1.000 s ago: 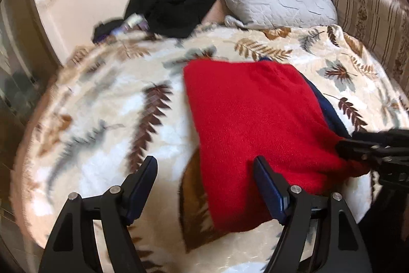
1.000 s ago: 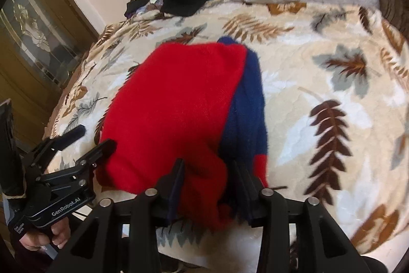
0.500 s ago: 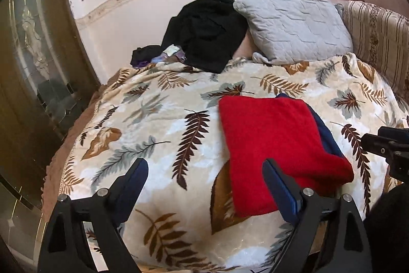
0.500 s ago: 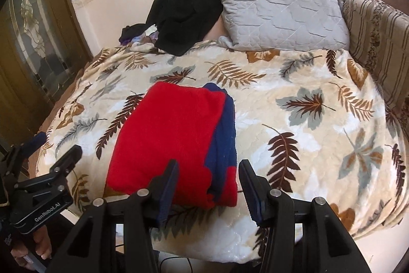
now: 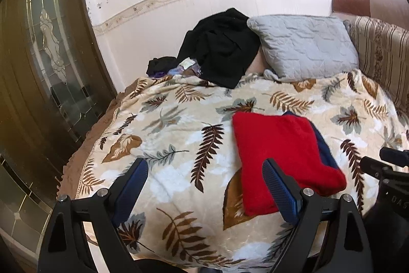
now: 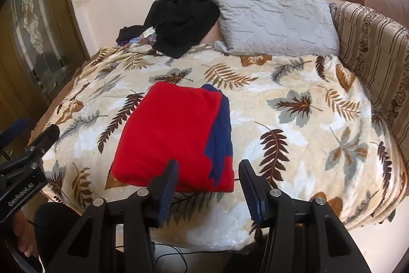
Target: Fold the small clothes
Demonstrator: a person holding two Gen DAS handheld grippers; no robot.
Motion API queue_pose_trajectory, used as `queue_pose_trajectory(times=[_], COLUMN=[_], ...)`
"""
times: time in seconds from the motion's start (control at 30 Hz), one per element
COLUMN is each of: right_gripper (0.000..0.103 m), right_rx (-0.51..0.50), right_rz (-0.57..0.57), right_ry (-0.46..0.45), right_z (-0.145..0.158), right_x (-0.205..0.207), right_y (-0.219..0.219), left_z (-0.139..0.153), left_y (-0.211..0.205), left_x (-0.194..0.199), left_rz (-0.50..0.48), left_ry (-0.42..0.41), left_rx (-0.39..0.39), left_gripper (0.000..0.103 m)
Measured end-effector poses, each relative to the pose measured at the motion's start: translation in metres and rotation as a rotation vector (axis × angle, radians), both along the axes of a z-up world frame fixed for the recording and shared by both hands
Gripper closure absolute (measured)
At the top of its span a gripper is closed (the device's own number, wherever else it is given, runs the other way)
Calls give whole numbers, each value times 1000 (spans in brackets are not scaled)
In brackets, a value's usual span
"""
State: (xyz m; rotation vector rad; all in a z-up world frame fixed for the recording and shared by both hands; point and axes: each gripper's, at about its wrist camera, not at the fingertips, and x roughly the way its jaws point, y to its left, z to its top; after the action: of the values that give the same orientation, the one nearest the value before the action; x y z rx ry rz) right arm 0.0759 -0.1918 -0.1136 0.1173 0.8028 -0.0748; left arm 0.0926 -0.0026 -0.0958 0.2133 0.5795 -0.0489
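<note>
Left tongs [image 5: 204, 183]: jaws spread wide, nothing between them; held off the near edge of the bed, clear of the red garment; the right-hand blue pad overlaps the garment's near left corner in the left wrist view, but contact cannot be told.
Right tongs [image 6: 207, 183]: jaws parted, holding nothing; poised just short of the red garment's near edge, not touching it.
Left tongs, seen from the right wrist [image 6: 28, 160]: at the garment's left, off the bed's edge.
Right tongs, seen from the left wrist [image 5: 386, 165]: at the garment's right, only partly in frame.
Red garment [image 6: 168, 134]: folded into a thick rectangle, lying flat on the blanket near the front edge of the bed, its long side running away from the tongs.
Blue layer [image 6: 221, 132]: navy fabric of the same folded bundle, showing along the garment's right side and at its far right corner.
Blanket [image 6: 294, 129]: cream with brown and grey leaf print, covering the bed under the garment.
Grey pillow [image 6: 276, 22]: quilted, beyond the garment, against the wall.
Black clothes [image 6: 181, 17]: loose heap beyond the garment, left of the pillow and touching it.
Striped cushion [image 6: 375, 53]: far right of the garment, along the bed's side.
Glass-panelled door [image 5: 48, 68]: left of the garment, past the bed's edge.
</note>
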Motion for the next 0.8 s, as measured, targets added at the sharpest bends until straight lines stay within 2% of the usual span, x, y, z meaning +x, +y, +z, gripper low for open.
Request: queue_pose_trajectory(times=[0.2, 0.43, 0.8], right_gripper=[50, 49, 49], right_rx=[-102, -177, -175], right_rz=[-24, -48, -51], right_ry=[-76, -168, -247], right_z=[26, 53, 80], right_x=[-13, -29, -43], right_y=[13, 25, 31], left_z=[23, 42, 63], left_y=[0, 0, 15], left_x=[-16, -30, -43], left_rz=[-23, -35, 6], left_ry=[-35, -63, -108], left_rx=[-20, -32, -54], left_gripper=[12, 12, 12])
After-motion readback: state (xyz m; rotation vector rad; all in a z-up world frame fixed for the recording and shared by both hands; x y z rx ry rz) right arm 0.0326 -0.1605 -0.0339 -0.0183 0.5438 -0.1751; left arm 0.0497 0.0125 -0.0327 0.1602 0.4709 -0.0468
